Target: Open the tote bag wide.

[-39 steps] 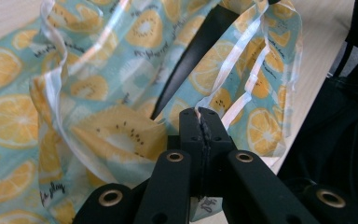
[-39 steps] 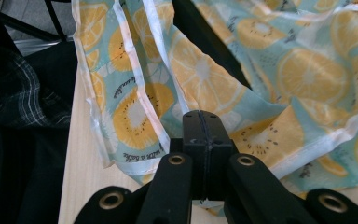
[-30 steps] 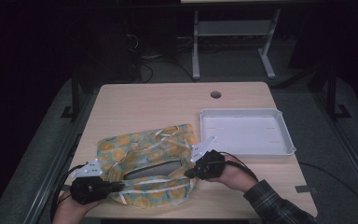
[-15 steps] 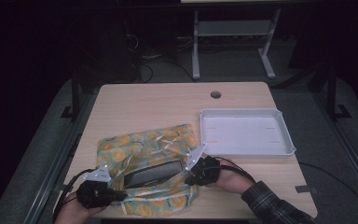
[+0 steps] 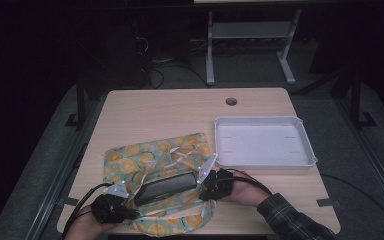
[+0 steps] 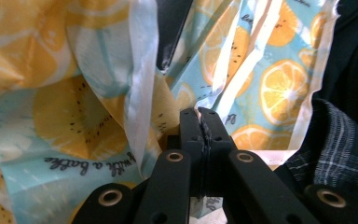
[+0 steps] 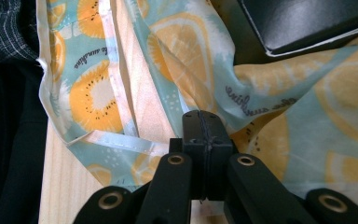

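2 grippers pinch the fruit-print bag (image 5: 155, 165) near the desk's near edge. The left gripper (image 5: 111, 207) sits at the near-left corner with its jaws pressed together on a fold of the bag's fabric, as the left gripper view (image 6: 200, 122) shows. The right gripper (image 5: 215, 184) stands right of the bag's middle, its jaws likewise clamped on the cloth in the right gripper view (image 7: 200, 122).

Much is hard to read. The high view is dim, so the bag's opening and its white ribbons blur together, and the hands behind the grippers are mostly cut off by the frame's bottom. The black box (image 5: 164, 186) lies partly under the bag's cloth; its near side is covered, and in the right gripper view (image 7: 303, 21) just 1 corner of it shows at the top edge. The bag's near hem hangs over or reaches the desk's near edge; I cannot tell which.

The bag's long axis runs along the near edge, left to right, slightly tilted toward the far-right. The box lies the same way, between the 2 grippers.

A white tray (image 5: 307, 150) sits at the right side of the desk, just beside the bag's far-right corner and apart from both grippers. A round cable hole (image 5: 231, 101) marks the desk near its far edge. A plaid sleeve (image 5: 290, 220) comes in at the near-right corner.
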### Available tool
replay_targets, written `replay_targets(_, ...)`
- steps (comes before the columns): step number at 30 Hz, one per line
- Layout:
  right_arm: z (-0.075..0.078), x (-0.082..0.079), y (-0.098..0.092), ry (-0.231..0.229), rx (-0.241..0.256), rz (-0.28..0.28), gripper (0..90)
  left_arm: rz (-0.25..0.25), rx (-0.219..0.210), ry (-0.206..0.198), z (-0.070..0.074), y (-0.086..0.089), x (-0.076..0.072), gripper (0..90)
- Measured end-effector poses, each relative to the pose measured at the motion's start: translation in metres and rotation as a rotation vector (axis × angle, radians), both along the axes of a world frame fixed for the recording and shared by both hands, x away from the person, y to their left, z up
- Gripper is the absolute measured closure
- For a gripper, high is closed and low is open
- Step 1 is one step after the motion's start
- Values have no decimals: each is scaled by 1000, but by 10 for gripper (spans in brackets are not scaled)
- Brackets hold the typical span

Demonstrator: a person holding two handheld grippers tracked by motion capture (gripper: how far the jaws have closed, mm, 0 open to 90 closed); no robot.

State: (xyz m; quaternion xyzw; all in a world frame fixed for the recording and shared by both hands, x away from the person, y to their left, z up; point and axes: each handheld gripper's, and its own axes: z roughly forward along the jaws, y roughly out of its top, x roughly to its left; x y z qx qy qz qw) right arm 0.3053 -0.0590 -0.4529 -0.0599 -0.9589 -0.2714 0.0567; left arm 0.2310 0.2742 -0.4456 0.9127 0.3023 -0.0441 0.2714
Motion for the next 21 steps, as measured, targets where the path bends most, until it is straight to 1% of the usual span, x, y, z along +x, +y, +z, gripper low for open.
replay_targets(1, 0, 1, 0, -3, 2, 3, 896, -4, 4, 1, -1, 0, 1, 890)
replay_targets(5, -1, 6, 1, -10, 6, -8, 896, 9, -2, -3, -1, 1, 7, 890)
replay_targets(7, 0, 11, 2, -30, 1, -17, 896, 18, 3, -15, -1, 1, 12, 890)
replay_targets(9, 0, 16, 3, -37, 0, -28, 896, 22, 6, -18, -1, 1, 14, 890)
replay_targets(10, 0, 18, 3, -46, 2, -35, 896, 29, 8, -28, -1, 2, 19, 890)
replay_targets(11, -1, 20, 2, -42, 9, -43, 896, 37, 8, -29, -1, 3, 21, 890)
replay_targets(14, -2, 25, 2, -39, 23, -65, 895, 60, 23, -52, -1, 6, 31, 890)
replay_targets(15, -2, 27, 3, -39, 26, -64, 895, 69, 25, -54, 0, 8, 33, 890)
replay_targets(16, -2, 27, 5, -43, 25, -66, 895, 80, 25, -62, -1, 9, 35, 890)
replay_targets(17, -2, 28, 6, -51, 22, -66, 894, 79, 28, -64, 0, 10, 36, 890)
replay_targets(18, -1, 28, 7, -56, 20, -68, 894, 88, 26, -67, -1, 11, 37, 890)
replay_targets(21, -1, 27, 8, -64, 20, -65, 892, 91, 22, -64, -1, 13, 38, 888)
